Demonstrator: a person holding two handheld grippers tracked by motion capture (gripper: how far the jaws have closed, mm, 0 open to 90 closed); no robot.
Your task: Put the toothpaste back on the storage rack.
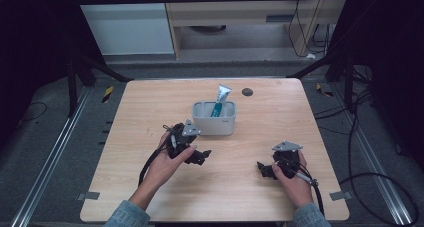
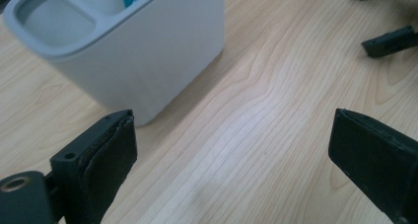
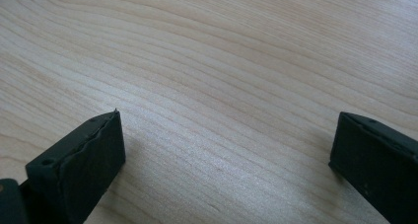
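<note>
Grey holder (image 1: 214,118) sits on the wooden table (image 1: 260,137), far-centre, with a toothpaste tube (image 1: 222,98) standing upright in its back compartment, top poking above the rim. My left gripper (image 1: 201,156) is just near-left of the holder, jaws spread wide, nothing held; one jaw is close to the holder's wall. My right gripper (image 1: 263,170) is well apart to the holder's near-right, jaws wide, empty, over bare wood.
</note>
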